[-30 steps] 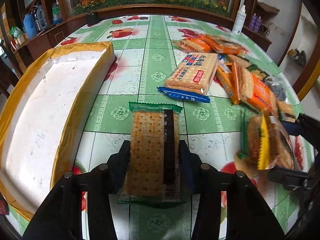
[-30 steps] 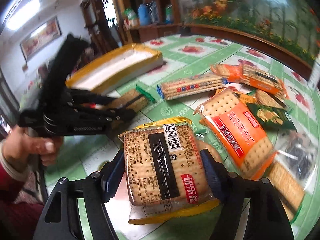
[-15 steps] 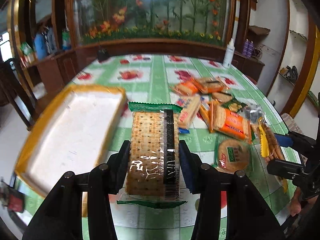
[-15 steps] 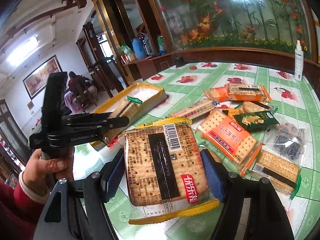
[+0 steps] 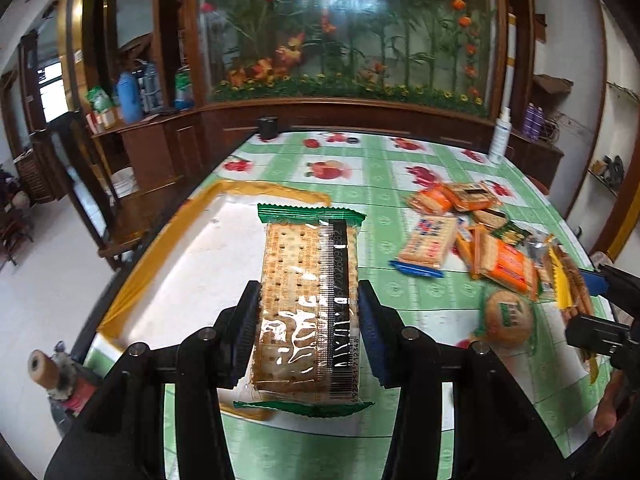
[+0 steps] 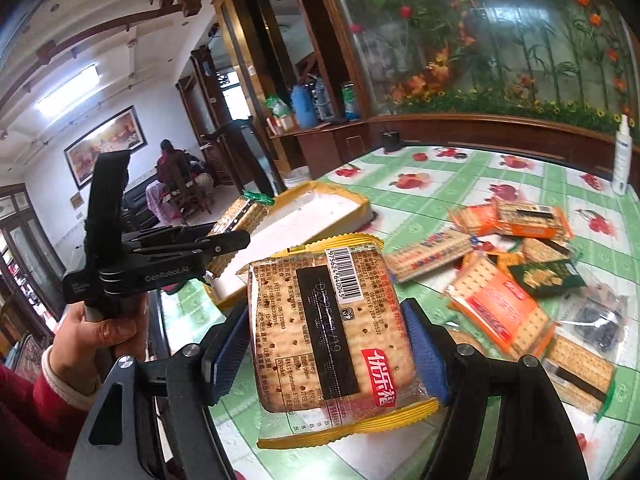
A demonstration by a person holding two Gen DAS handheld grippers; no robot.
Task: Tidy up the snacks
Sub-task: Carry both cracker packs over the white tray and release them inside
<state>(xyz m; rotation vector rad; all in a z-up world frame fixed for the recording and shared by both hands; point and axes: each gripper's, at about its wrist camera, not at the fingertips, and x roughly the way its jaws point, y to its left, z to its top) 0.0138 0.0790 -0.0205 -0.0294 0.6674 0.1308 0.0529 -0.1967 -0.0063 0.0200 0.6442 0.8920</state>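
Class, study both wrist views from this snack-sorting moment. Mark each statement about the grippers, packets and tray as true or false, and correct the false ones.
1. The left gripper holds a green-edged cracker packet. True.
2. The right gripper is empty. False: it is closed on a yellow-edged cracker packet.
3. The yellow-rimmed tray already holds several packets. False: its white inside shows no packet lying in it.
4. Loose snack packets lie in a pile on the green tablecloth. True.
5. A white spray bottle stands at the table's far edge. True.
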